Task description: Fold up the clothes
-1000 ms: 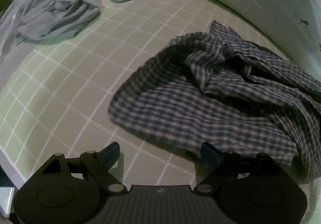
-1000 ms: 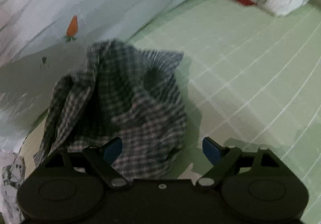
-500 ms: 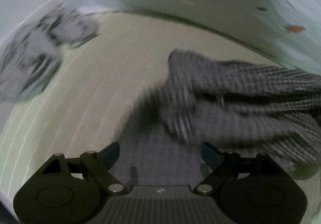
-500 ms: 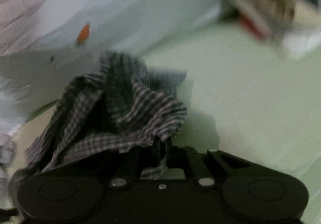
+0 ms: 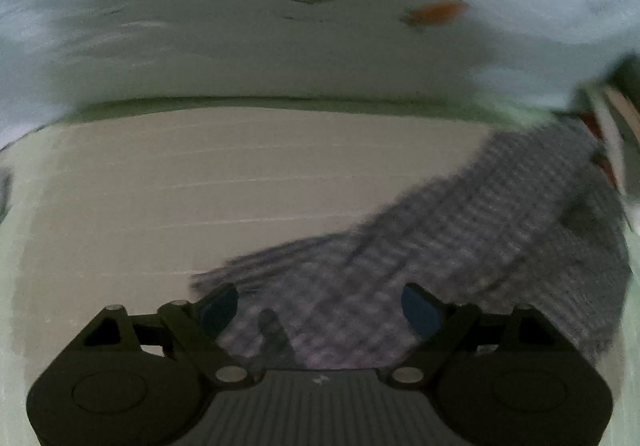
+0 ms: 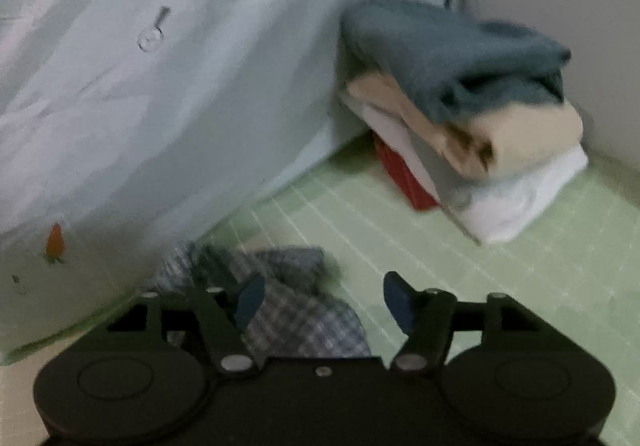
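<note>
Released from the right gripper [image 6: 320, 302], jaws opening, checked shirt [image 6: 304, 322] dropped nearer the folded stack [image 6: 472, 118]; left gripper [image 5: 320, 310] spread empty, regrasp needed.

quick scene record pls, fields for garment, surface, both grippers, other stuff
garment: plaid shirt, crumpled on the mat
surface: green grid mat
left gripper: open, jaws opening, shirt below, not pinched
right gripper: open, jaws opening, not pinching the shirt
stack: folded clothes, far right corner
backdrop: pale sheet with carrot print
</note>
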`<state>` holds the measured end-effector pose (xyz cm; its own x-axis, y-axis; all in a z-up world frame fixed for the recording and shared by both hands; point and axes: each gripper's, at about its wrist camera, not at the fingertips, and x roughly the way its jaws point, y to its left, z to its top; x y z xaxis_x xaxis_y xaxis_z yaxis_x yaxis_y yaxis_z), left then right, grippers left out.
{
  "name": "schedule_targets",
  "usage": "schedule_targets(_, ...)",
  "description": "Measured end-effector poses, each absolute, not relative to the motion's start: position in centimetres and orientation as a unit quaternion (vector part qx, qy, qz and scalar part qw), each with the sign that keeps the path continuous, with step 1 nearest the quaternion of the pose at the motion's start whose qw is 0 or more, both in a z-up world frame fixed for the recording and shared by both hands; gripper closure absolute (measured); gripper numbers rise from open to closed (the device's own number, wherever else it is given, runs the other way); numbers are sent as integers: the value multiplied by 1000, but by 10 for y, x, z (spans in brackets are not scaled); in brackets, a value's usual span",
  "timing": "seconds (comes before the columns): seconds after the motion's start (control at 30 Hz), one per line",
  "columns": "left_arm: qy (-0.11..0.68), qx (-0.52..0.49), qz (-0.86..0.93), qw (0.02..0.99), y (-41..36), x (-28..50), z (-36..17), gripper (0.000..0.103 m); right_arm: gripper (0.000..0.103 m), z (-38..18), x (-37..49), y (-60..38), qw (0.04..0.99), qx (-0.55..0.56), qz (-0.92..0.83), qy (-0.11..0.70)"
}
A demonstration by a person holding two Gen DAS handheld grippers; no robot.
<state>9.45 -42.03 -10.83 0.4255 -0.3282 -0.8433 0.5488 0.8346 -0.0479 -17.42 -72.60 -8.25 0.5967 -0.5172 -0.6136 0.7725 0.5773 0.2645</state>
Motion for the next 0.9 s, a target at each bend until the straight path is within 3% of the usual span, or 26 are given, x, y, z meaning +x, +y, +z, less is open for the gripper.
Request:
schedule_targets(0.17,476,178,-294,810,-448,85,-131,12,31,-113,-183,-708,838,274,-377,284)
schedule_targets(0.2,481,181,-288,808,-448,88,-136,19,31,-119,-186,-704,833,280,-380,289)
schedule_targets(0.27,494,178,-274,806,-444,96,-143,53,31,-127,-190,-700,825,295,-383,293)
schedule_targets(0.3,500,164,-272,805,-439,101,-144,86,31,-129,-191,-697,823,302,-380,294)
schedule_targets(0.33,503,146,-265,809,-430,106,-143,98,31,-130,-192,-694,823,303,-378,297)
schedule_targets(0.63,467,19,-63,882,-279,160,-108,98,31,-124,-184,-679,829,284,-369,309)
schedule_targets(0.9,469,-40,133,872,-148,153,-110,98,31,-123,-169,-657,839,273,-335,330)
